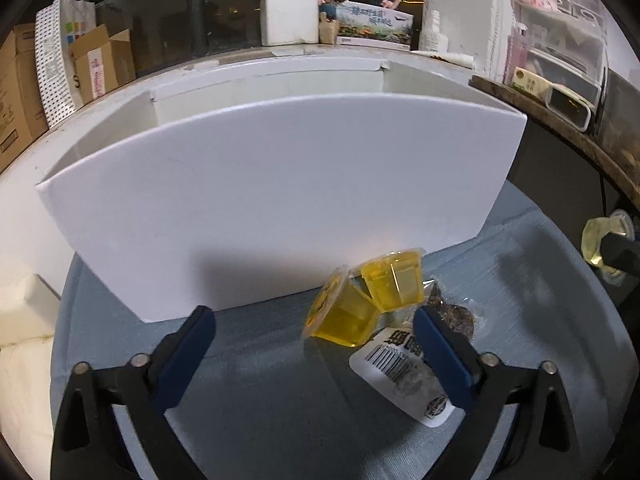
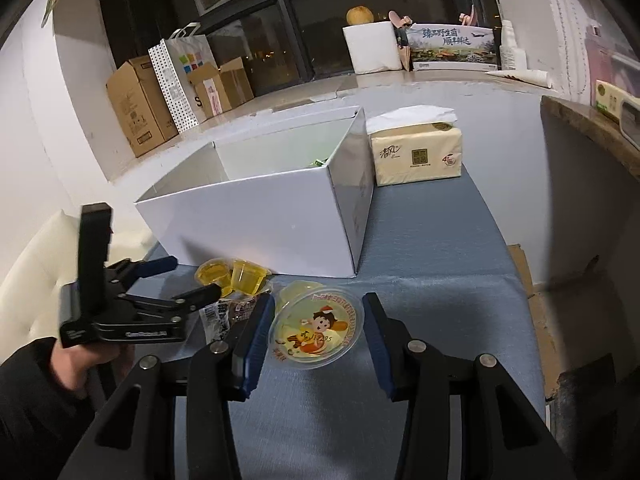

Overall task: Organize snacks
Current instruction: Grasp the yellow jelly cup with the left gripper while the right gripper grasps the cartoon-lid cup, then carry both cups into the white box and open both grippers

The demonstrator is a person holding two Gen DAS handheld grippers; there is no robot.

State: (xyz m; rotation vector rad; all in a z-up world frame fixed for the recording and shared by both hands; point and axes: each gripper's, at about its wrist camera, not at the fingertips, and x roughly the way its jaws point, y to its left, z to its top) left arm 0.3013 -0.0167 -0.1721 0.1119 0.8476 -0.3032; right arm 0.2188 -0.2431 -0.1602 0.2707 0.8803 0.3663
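Note:
A white open box (image 1: 256, 184) stands on the blue-grey cloth; it also shows in the right wrist view (image 2: 256, 216), with something green inside. Two yellow jelly cups (image 1: 360, 300) lie in front of it, beside a clear snack packet (image 1: 416, 376) with a barcode label. My left gripper (image 1: 316, 340) is open, low over the cloth, the cups between its fingers and the packet under the right finger. My right gripper (image 2: 318, 320) is shut on a jelly cup (image 2: 316, 328) with a cartoon lid, held above the cloth. The left gripper (image 2: 188, 280) shows at that view's left.
A tissue pack (image 2: 416, 156) sits right of the box. A windowsill behind holds cardboard boxes (image 2: 140, 104), a dotted bag (image 2: 176, 80) and a white block (image 2: 372, 48). A wooden shelf edge (image 2: 592, 128) is at the right. A white sofa (image 2: 36, 256) is at the left.

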